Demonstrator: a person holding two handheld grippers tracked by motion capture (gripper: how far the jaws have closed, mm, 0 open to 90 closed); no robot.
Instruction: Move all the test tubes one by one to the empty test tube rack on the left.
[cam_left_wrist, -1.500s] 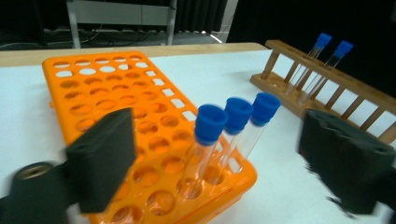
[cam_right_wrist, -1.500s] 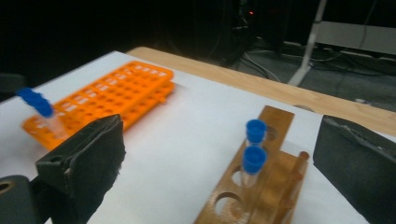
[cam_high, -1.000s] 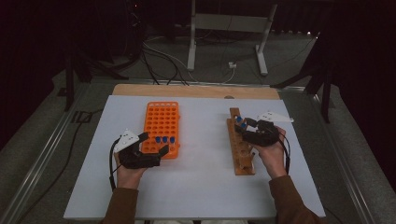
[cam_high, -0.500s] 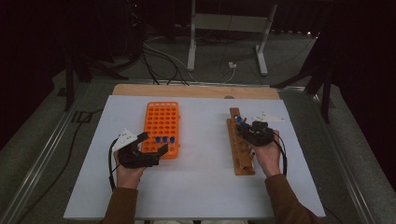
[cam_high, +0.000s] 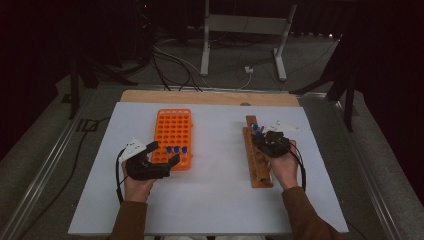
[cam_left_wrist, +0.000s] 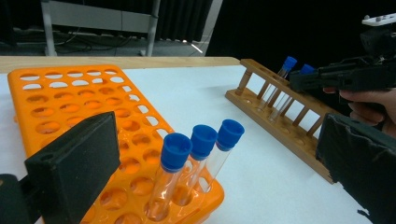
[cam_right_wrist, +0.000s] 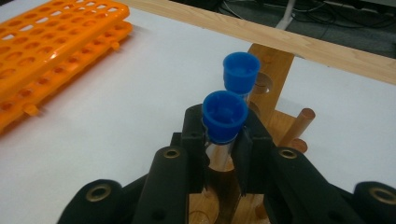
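My right gripper (cam_right_wrist: 223, 144) is shut on a blue-capped test tube (cam_right_wrist: 225, 115) that stands in the wooden rack (cam_right_wrist: 275, 65). A second blue-capped tube (cam_right_wrist: 241, 71) stands in the hole just beyond it. In the high view this gripper (cam_high: 261, 140) sits over the far part of the wooden rack (cam_high: 257, 170). My left gripper (cam_high: 164, 152) is open at the near end of the orange rack (cam_high: 172, 125). Three blue-capped tubes (cam_left_wrist: 203, 140) stand in that rack's near row, between the wide-apart jaws and untouched.
Both racks lie on a white mat (cam_high: 215, 200) over the table, with a wooden strip (cam_high: 200, 97) along its far edge. Beyond the table are a metal stand (cam_high: 240, 30) and cables on the floor.
The right gripper has shifted slightly toward the wooden rack and now clamps the tube there. The left hand has stayed where it was.
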